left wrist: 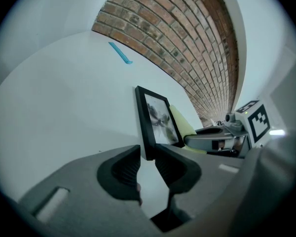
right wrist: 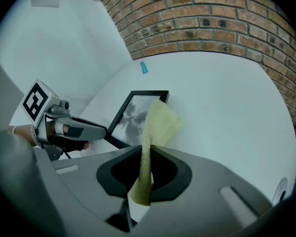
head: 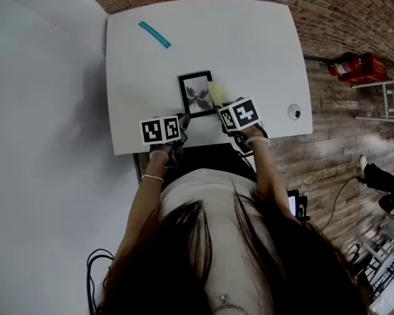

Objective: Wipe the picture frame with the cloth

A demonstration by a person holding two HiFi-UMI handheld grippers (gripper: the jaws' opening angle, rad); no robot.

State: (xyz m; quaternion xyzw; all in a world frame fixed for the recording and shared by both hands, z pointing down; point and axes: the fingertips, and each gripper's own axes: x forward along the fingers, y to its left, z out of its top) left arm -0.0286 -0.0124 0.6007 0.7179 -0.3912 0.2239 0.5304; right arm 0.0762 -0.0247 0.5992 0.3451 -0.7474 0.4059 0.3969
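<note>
A black picture frame (head: 196, 92) holding a grey print lies on the white table (head: 249, 38), close to its near edge. My left gripper (head: 182, 121) is shut on the frame's near left corner (left wrist: 147, 149), with the frame's edge between the jaws. My right gripper (head: 222, 107) is shut on a pale yellow cloth (right wrist: 157, 124). The cloth's free end hangs over the frame's right side (right wrist: 133, 113). In the left gripper view the cloth (left wrist: 182, 124) shows behind the frame (left wrist: 156, 116), next to the right gripper's body.
A teal strip (head: 154, 34) lies at the far left of the table. A round cable hole (head: 294, 111) sits at the near right corner. A brick wall (right wrist: 212, 19) backs the table, a white wall stands left, and red items (head: 358, 66) are on the floor at right.
</note>
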